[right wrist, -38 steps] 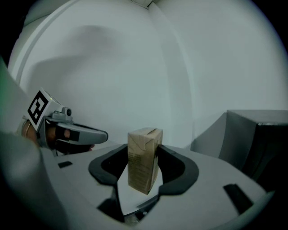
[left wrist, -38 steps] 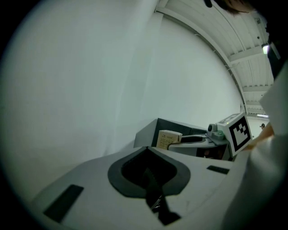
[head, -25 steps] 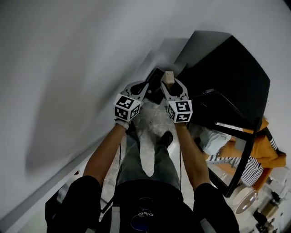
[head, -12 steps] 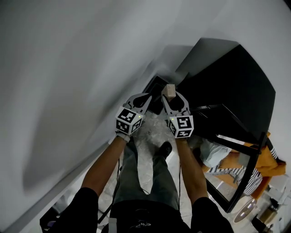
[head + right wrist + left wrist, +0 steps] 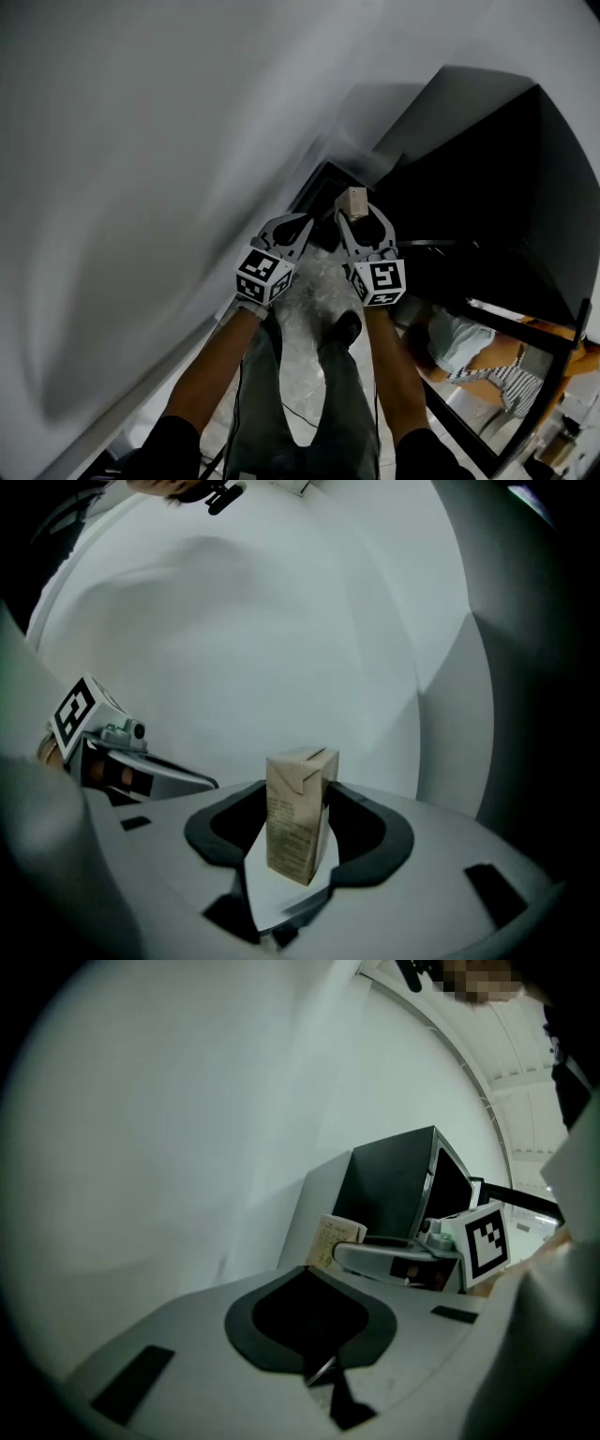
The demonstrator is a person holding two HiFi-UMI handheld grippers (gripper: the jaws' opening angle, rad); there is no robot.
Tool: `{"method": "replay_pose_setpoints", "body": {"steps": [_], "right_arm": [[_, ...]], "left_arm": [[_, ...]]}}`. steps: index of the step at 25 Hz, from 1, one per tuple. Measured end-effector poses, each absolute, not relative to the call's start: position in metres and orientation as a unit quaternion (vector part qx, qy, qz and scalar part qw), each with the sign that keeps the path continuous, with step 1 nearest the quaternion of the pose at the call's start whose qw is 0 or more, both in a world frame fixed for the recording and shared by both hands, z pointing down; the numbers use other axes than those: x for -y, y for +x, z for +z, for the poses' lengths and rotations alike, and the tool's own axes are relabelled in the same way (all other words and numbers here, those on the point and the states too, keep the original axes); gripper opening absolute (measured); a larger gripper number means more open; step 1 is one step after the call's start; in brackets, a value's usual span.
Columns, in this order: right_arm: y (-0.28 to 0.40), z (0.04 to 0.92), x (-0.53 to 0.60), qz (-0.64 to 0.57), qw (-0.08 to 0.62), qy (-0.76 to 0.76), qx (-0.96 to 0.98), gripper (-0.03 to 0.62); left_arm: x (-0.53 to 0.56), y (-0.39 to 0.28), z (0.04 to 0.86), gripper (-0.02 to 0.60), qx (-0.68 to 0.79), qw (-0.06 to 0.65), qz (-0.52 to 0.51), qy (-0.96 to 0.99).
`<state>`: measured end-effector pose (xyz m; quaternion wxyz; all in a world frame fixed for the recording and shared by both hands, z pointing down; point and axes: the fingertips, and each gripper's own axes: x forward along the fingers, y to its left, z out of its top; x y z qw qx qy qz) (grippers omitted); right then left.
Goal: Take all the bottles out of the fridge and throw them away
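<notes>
Both hands are going down lower beside the white wall point(image 5: 141, 141). The right gripper point(image 5: 361, 217) is squeezing a little brown carton point(image 5: 298, 813), standing up between its jaws. The left gripper point(image 5: 302, 223) is staying closed, holding nothing.

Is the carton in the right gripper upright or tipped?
Upright: the carton stands on end, folded top uppermost, clamped in the right gripper.

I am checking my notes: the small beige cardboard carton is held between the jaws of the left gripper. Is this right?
Wrong gripper: the small beige cardboard carton is held between the jaws of the right gripper, as the right gripper view shows.
</notes>
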<state>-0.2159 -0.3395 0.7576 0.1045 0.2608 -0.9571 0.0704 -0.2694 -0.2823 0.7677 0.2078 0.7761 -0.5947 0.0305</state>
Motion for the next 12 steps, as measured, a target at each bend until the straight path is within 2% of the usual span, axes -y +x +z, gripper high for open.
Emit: {"method": "replay_pose_setpoints", "body": {"steps": [12], "right_arm": [[-0.201, 0.940, 0.347, 0.094, 0.138, 0.274, 0.947, 0.215]], "left_arm": [[0.296, -0.261, 0.879, 0.006, 0.589, 0.183, 0.043, 0.786]]}}
